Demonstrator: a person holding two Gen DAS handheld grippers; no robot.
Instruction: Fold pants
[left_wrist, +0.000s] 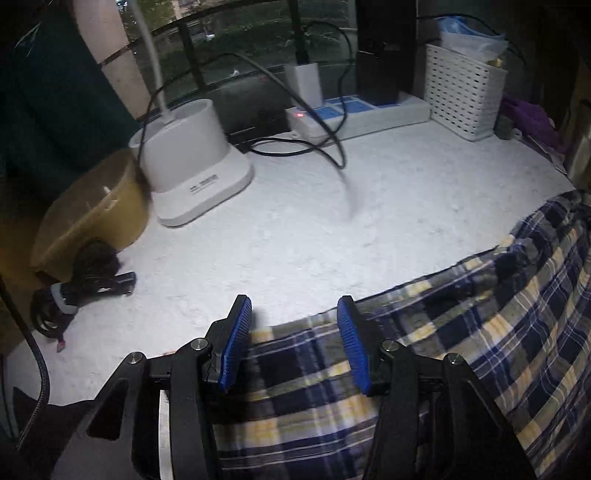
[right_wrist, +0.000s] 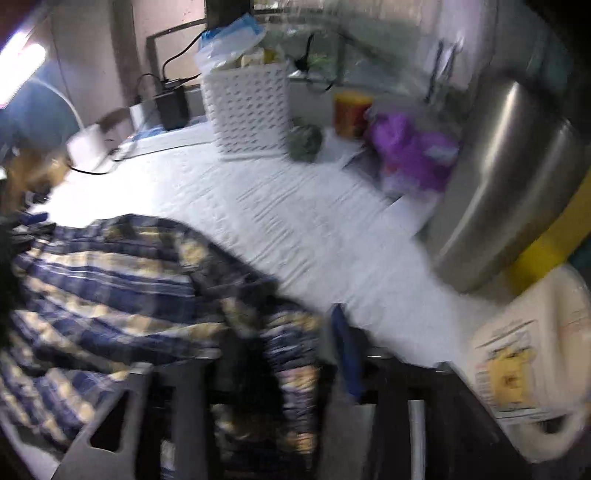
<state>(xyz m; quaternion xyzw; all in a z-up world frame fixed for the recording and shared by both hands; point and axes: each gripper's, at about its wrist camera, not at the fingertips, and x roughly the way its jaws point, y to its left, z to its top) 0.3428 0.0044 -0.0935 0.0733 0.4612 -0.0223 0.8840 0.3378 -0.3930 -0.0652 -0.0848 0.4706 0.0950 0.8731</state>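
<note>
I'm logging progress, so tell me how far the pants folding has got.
Early stage. Done: the plaid pants lie on the white table, but bunched and wrinkled, with no clean fold showing. In hand: the left gripper hangs open over the near cloth edge, gripping nothing; the right gripper has cloth draped between its fingers, though blur hides whether it is clamped. Left: flattening the pants and all the folds.
</note>
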